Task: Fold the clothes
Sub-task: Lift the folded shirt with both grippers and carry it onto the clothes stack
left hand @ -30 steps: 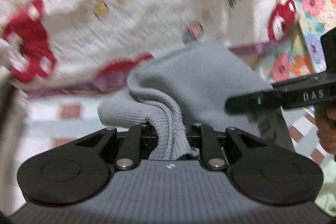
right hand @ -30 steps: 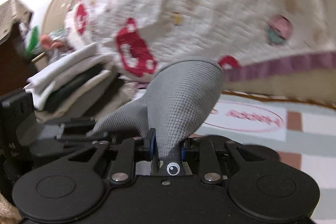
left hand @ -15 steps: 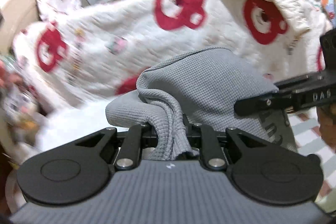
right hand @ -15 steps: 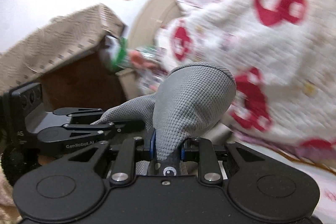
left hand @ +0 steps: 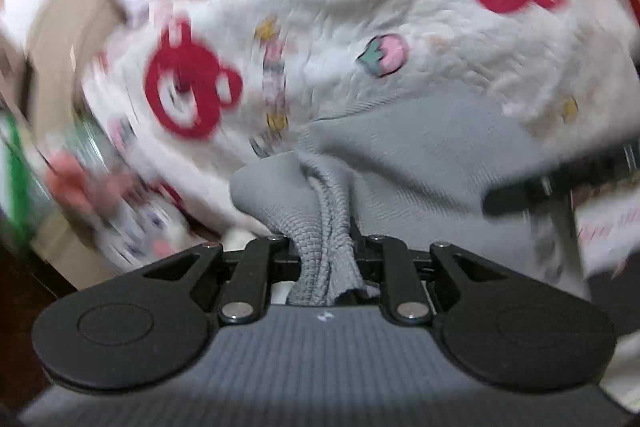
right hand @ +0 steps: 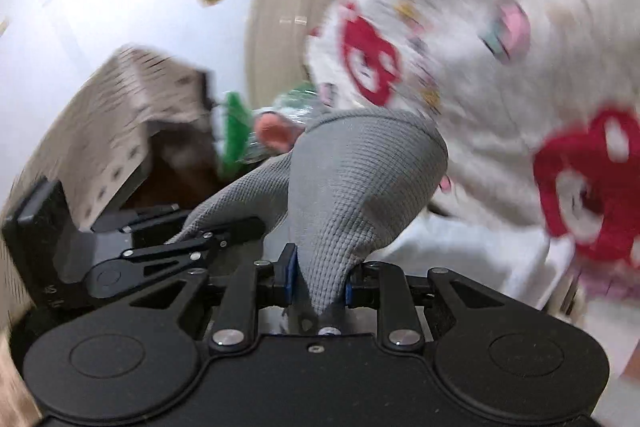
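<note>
A grey knit garment [left hand: 420,155] is held up between both grippers. My left gripper [left hand: 326,259] is shut on a bunched, ribbed edge of it. My right gripper [right hand: 320,275] is shut on another part of the same grey garment [right hand: 360,179], which bulges up over its jaws. The left gripper also shows in the right wrist view [right hand: 192,247] at the left, clamped on the cloth. The right gripper shows as a dark bar in the left wrist view [left hand: 560,183] at the right. Both views are blurred by motion.
A white quilted blanket with red bear prints [left hand: 360,39] fills the background, and also shows in the right wrist view [right hand: 500,67]. A brown cabinet draped with beige cloth [right hand: 120,131] stands at the left. A curved beige headboard [right hand: 276,7] and green packaging [right hand: 236,131] lie behind.
Both grippers have swung left and up with the grey garment still held. The floor mat and folded stack left view; the cabinet, headboard and wall came in.
</note>
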